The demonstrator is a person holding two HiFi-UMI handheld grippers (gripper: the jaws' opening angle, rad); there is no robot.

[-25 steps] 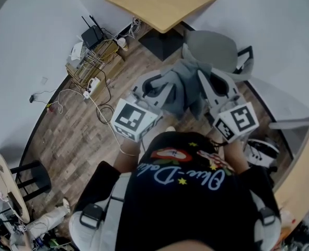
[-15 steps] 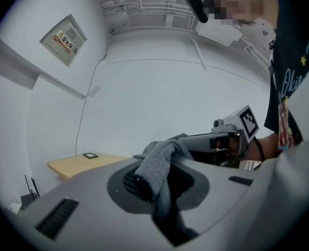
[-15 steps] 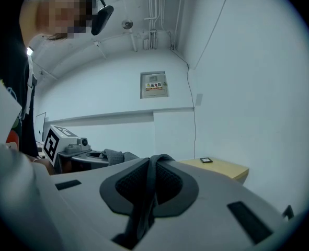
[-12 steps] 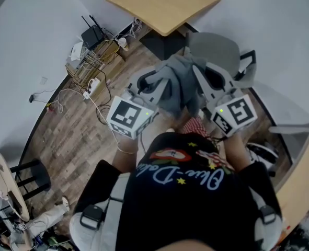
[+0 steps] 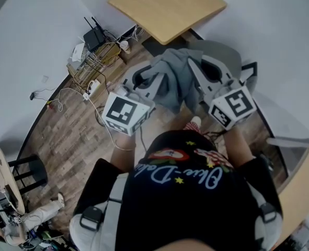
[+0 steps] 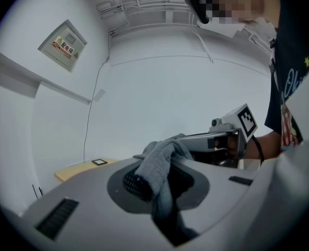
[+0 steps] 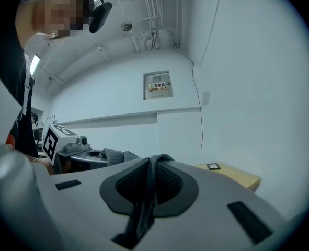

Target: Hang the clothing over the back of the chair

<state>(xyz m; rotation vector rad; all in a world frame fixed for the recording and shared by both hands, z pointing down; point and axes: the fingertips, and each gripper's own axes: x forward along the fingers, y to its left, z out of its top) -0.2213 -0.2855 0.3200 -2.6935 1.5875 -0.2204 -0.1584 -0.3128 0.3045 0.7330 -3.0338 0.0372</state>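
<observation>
A grey garment (image 5: 172, 82) hangs bunched between my two grippers in the head view, held in the air over the near side of the grey chair (image 5: 227, 54). My left gripper (image 5: 144, 76) is shut on one end of it; in the left gripper view a thick fold of the garment (image 6: 162, 166) is pinched between the jaws. My right gripper (image 5: 197, 69) is shut on the other end, where a thin fold of the garment (image 7: 153, 177) runs between the pads. The chair's seat is mostly hidden under the cloth and grippers.
A wooden table (image 5: 167, 7) stands just beyond the chair, against the white wall. A wire rack (image 5: 94, 56) with a router and loose cables sits on the wooden floor at left. A dark stool (image 5: 26, 171) is far left, a pale cabinet (image 5: 300, 177) at right.
Both grippers have carried the garment away from the person's body, towards the chair and table. The cloth now covers more of the chair. Both grips are unchanged.
</observation>
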